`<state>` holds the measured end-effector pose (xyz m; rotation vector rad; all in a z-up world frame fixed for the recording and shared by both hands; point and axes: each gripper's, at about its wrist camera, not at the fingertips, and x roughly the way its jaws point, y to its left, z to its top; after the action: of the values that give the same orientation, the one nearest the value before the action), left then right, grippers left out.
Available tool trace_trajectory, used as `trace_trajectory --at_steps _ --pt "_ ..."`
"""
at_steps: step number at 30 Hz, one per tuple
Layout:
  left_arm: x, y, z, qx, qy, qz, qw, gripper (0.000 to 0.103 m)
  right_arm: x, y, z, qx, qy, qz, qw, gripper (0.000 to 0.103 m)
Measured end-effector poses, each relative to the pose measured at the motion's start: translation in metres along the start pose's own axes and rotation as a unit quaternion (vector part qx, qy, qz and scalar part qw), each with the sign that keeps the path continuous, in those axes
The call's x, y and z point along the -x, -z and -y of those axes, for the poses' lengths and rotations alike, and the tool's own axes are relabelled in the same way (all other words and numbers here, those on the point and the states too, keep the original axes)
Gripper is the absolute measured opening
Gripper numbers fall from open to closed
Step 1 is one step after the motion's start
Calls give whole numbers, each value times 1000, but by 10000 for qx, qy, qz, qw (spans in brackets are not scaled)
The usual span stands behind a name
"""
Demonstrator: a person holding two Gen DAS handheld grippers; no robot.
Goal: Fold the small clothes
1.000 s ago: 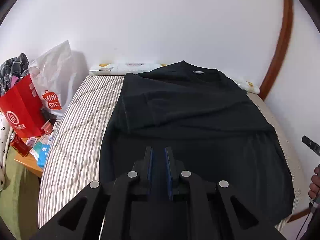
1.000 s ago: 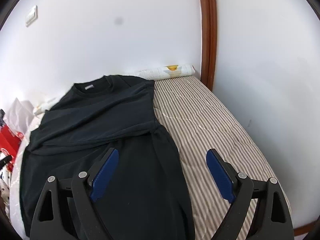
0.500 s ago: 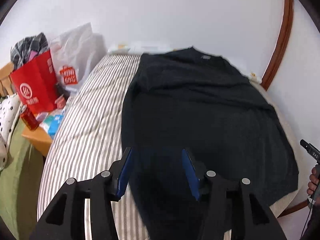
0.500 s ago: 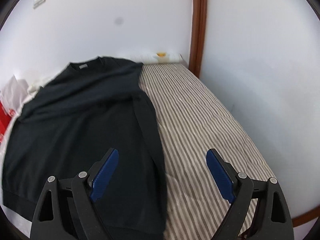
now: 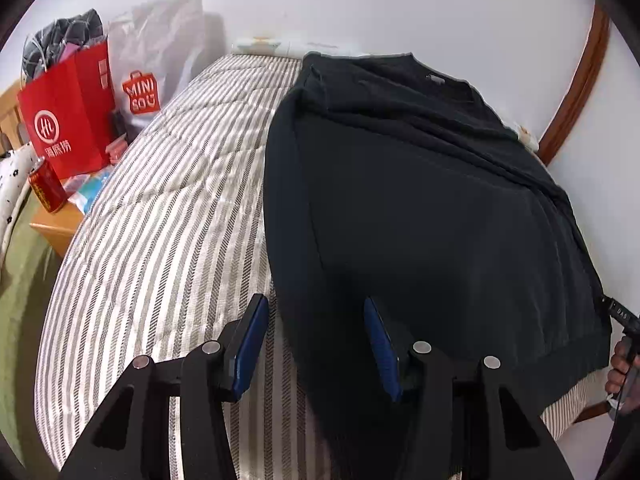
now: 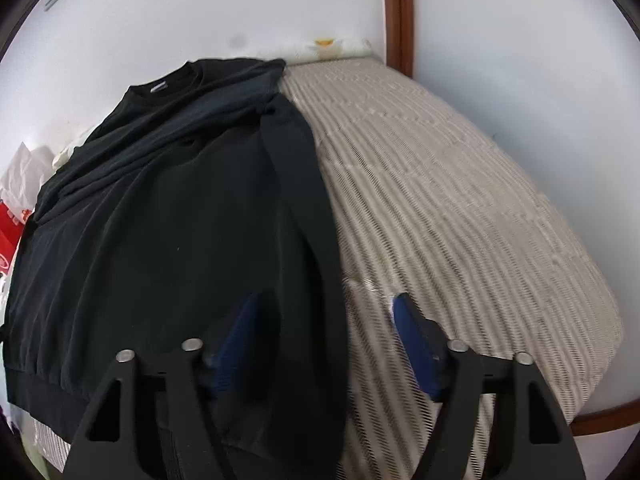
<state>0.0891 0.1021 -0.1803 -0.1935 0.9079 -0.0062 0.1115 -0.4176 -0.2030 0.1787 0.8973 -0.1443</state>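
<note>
A black long-sleeved shirt [image 5: 420, 200] lies flat on the striped mattress [image 5: 160, 220], collar at the far end and sleeves folded across the chest. My left gripper [image 5: 314, 308] is open and low over the near end, and the shirt's left edge runs between its blue pads [image 5: 250, 340]. In the right wrist view the shirt [image 6: 160, 220] fills the left half. My right gripper [image 6: 324, 308] straddles the shirt's right edge and the sleeve lying along it. Its jaws are closing, and the pads [image 6: 412, 340] stand apart from the cloth.
A red paper bag [image 5: 68, 120], a white shopping bag [image 5: 160, 64] and a red can [image 5: 46, 190] crowd a wooden bedside table [image 5: 56, 224] left of the bed. White walls and a wooden trim [image 6: 398, 12] close off the far and right sides. A person's hand [image 5: 622, 364] shows at the right edge.
Both grippers have sunk toward the shirt's near end. The left jaws went from shut to open. The right jaws have narrowed around the shirt's right edge.
</note>
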Motion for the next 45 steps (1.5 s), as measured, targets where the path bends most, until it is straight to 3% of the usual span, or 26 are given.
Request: trace_trajectory --at_steps 4,6,8,10,12,16,22,32,37,45 --pt "-7 -2 13 -242 -205 40 9995 46 -2 1 -12 219 145 171 9995 61" --pt "-9 -2 20 -373 -347 40 9987 44 -4 -1 -17 282 95 191 9994 52" --pt "-11 -4 26 -441 -464 50 9979 34 -6 -5 -22 368 19 202 9991 42" --pt "-12 -9 26 -253 -516 -6 9983 13 -8 -7 -27 390 -34 244 9989 31" --pt "-13 -13 25 -75 -435 -108 9990 8 -9 -9 -29 403 -194 255 9987 12" --pt "-2 -13 24 -13 -397 -23 9992 7 -3 -13 -27 212 -384 251 9987 9" --pt "38 -9 16 60 90 235 9997 7 34 -12 -8 40 -801 555 9952 9" --pt "102 4 6 96 706 535 9960 7 99 3 -1 338 -932 965 9904 9" --pt "111 -9 10 -7 794 747 9940 7 114 -2 -1 180 -1205 1069 9868 9" --pt "108 -53 14 85 807 1253 9888 7 112 -54 -16 9 -1416 1256 9819 9"
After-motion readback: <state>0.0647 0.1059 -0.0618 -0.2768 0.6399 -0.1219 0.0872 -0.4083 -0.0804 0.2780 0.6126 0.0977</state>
